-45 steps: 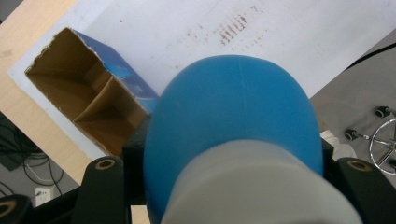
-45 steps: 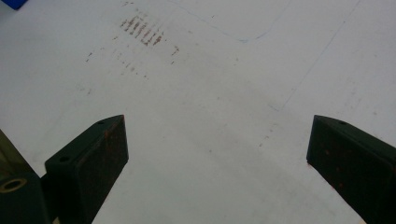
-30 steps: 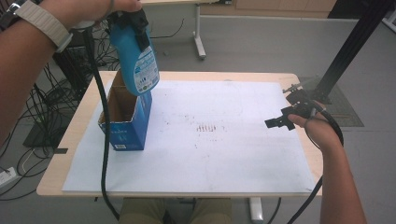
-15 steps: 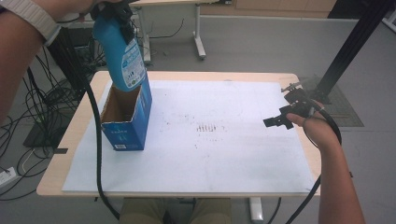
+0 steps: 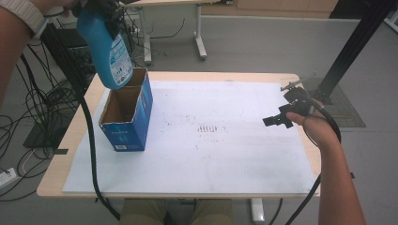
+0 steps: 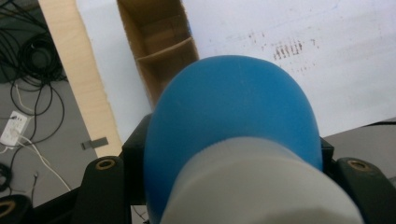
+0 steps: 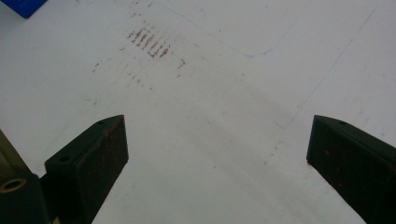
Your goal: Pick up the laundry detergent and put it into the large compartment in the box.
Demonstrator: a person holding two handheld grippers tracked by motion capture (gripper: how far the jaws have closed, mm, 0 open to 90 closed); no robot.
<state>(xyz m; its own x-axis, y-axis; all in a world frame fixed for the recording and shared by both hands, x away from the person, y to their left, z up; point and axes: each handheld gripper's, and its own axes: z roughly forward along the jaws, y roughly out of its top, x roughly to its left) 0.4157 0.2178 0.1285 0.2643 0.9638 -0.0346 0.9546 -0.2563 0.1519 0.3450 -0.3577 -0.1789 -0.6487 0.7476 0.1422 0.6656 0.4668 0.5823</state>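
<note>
The left gripper (image 5: pixel 101 9) has lifted the blue plastic bottle (image 5: pixel 107 51) clear of the open blue cardboard box (image 5: pixel 126 115) near the desk's (image 5: pixel 56 161) left edge, clamped on it; label writing is unreadable. The right gripper (image 5: pixel 276 120) hovers wide open, empty.

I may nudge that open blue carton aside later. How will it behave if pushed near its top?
The blue carton stands tall on a narrow base, so a high push would probably tip it rather than slide it. It looks empty apart from a cardboard divider, so likely light. Its thin cardboard walls would probably flex.
</note>
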